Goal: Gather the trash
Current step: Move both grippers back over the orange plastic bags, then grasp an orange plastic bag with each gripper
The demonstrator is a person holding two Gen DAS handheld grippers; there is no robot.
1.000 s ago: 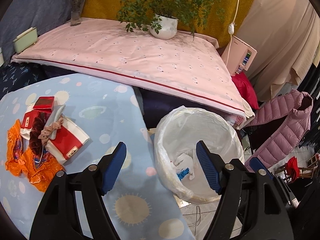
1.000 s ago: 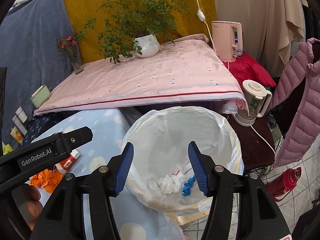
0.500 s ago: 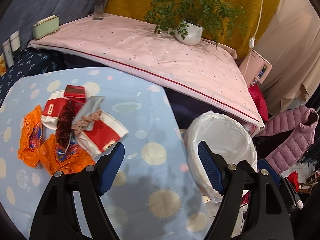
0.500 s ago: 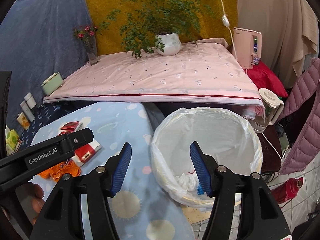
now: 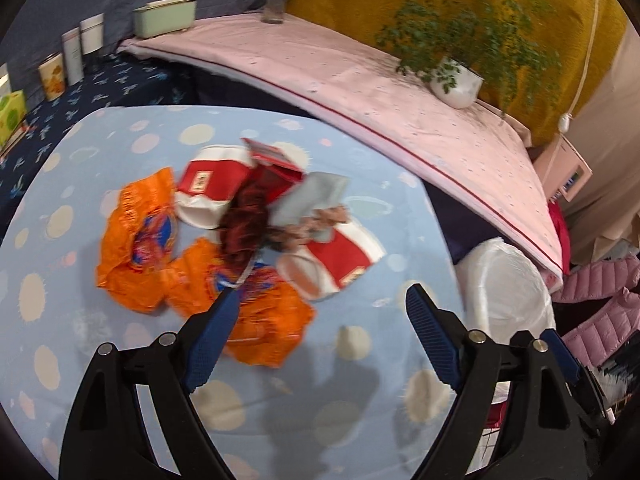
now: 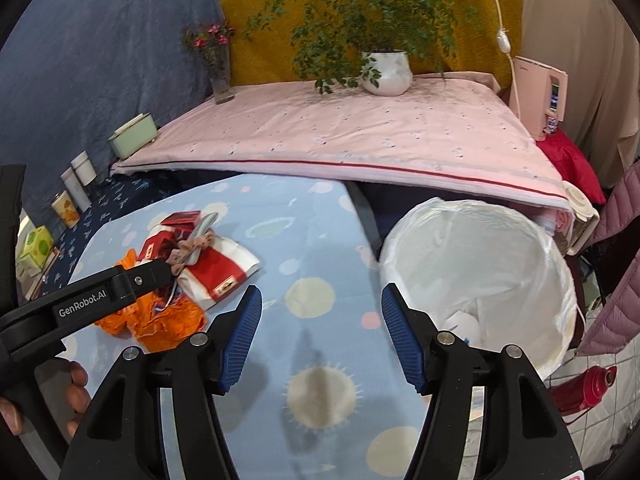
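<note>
A heap of trash lies on the light-blue dotted tablecloth [image 5: 352, 152]: orange wrappers [image 5: 136, 240], red-and-white packets [image 5: 340, 260], a small red box [image 5: 276, 158], a grey packet and a dark red tangle [image 5: 244, 228]. My left gripper [image 5: 320, 300] hovers just short of the heap, jaws opening, nothing between them; its left pad overlaps the nearest orange wrapper in the picture. My right gripper [image 6: 320, 296] stands open and empty over bare cloth, between the heap [image 6: 208, 264] and the white-lined trash bin [image 6: 480, 272]. The bin holds crumpled white scraps.
A pink-covered raised surface [image 6: 360, 132] behind carries a potted plant [image 6: 386, 72], a flower vase [image 6: 220, 80] and a green box [image 6: 134, 136]. Tins [image 6: 76, 188] line the left. A pink kettle [image 6: 538, 96], padded jacket [image 6: 616, 280] and red flask [image 6: 588, 384] sit right.
Both grippers swung left, away from the bin toward the trash heap. The heap moved to the centre of the left wrist view, and the left jaws stand wider.
</note>
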